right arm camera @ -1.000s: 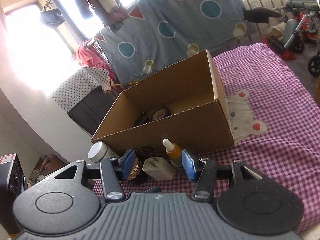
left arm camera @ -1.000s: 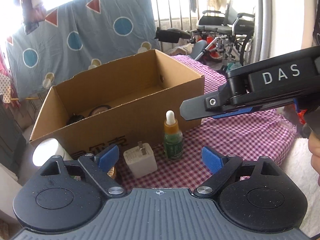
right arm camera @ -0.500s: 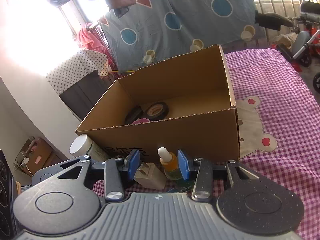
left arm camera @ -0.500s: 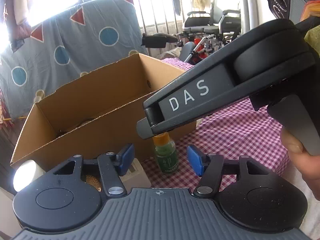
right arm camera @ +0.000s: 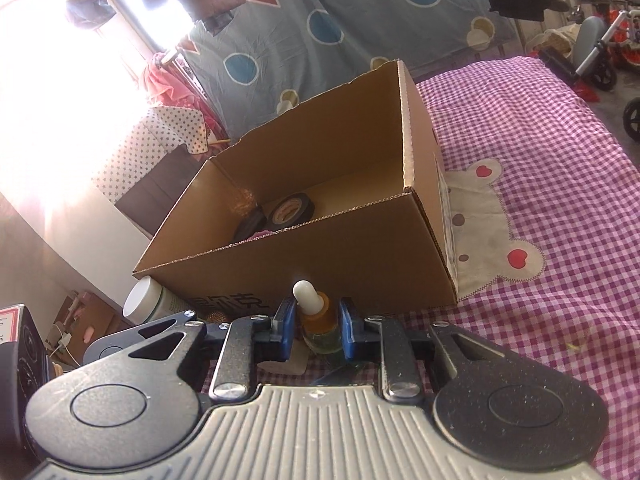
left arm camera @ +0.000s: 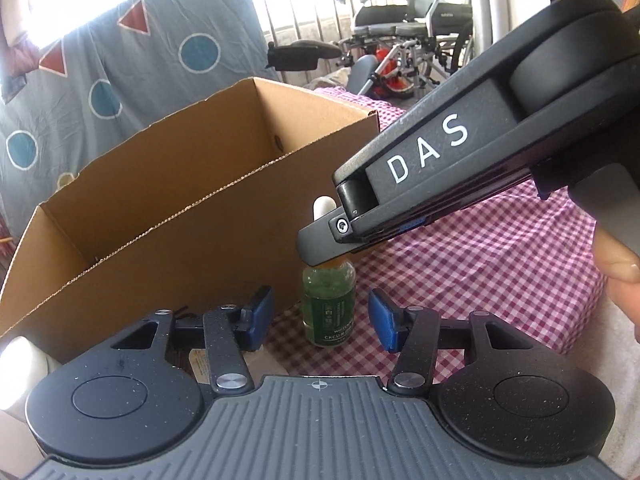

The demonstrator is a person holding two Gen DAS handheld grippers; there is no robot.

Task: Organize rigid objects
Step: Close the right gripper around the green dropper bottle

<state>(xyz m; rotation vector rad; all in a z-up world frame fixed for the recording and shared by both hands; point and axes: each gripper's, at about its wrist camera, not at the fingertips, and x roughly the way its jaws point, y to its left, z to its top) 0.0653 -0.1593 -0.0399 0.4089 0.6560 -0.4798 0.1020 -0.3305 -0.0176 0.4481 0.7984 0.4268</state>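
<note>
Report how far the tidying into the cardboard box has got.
Done: tape rolls already lie inside the cardboard box. In hand: the right gripper is closing around the dropper bottle, which stands on the checked cloth. Left: that bottle, the white jar and the white plug remain outside.

Upright green dropper bottle (right arm camera: pixel 318 326), beside cardboard box (right arm camera: pixel 360 248), seemingly gripped

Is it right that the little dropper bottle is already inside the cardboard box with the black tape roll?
Not quite. The dropper bottle stands outside the cardboard box, on the checked cloth in front of it, between the closing pads of the right gripper. The right wrist view shows this. The black tape roll really is inside the box.
</note>
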